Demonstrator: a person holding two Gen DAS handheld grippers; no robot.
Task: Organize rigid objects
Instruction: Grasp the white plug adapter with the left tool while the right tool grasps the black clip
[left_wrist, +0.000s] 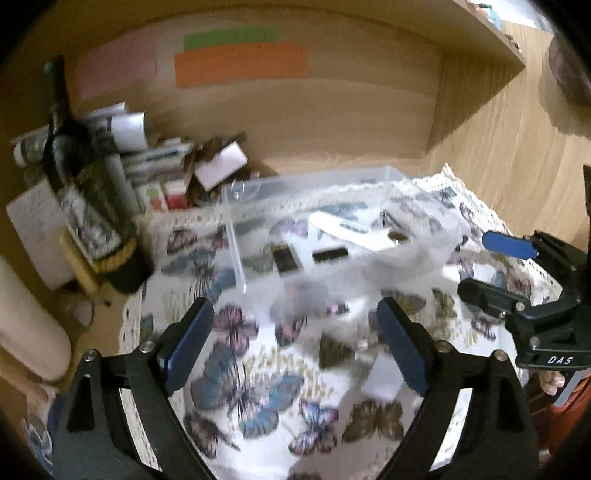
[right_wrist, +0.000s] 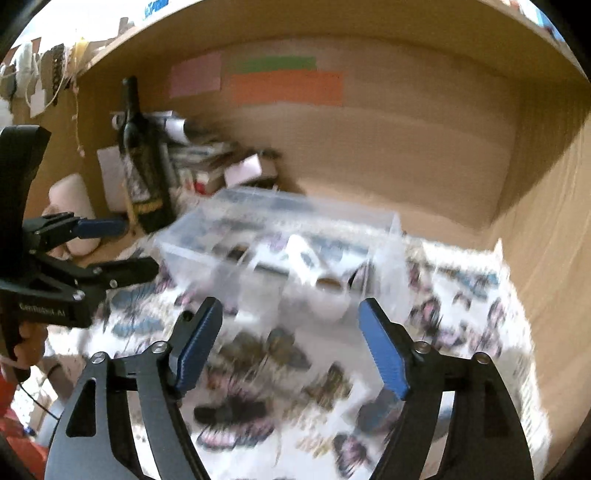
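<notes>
A clear plastic organizer box (left_wrist: 258, 186) stands on a butterfly-print cloth (left_wrist: 258, 384); it also shows in the right wrist view (right_wrist: 207, 236). Inside it lie a white device (left_wrist: 340, 225) and small dark items (left_wrist: 284, 260); both views are blurred. My left gripper (left_wrist: 295, 314) is open and empty, a little in front of the box. My right gripper (right_wrist: 291, 310) is open and empty, close to the box's front wall. The right gripper shows at the right edge of the left wrist view (left_wrist: 476, 264), the left gripper at the left of the right wrist view (right_wrist: 142, 247).
A dark wine bottle (left_wrist: 81, 184) stands at the left beside piled boxes and papers (left_wrist: 155, 155). Wooden desk walls (left_wrist: 480, 155) close in the back and right. A pale soft roll (left_wrist: 26, 325) lies far left. Coloured paper strips (left_wrist: 240, 64) hang on the back wall.
</notes>
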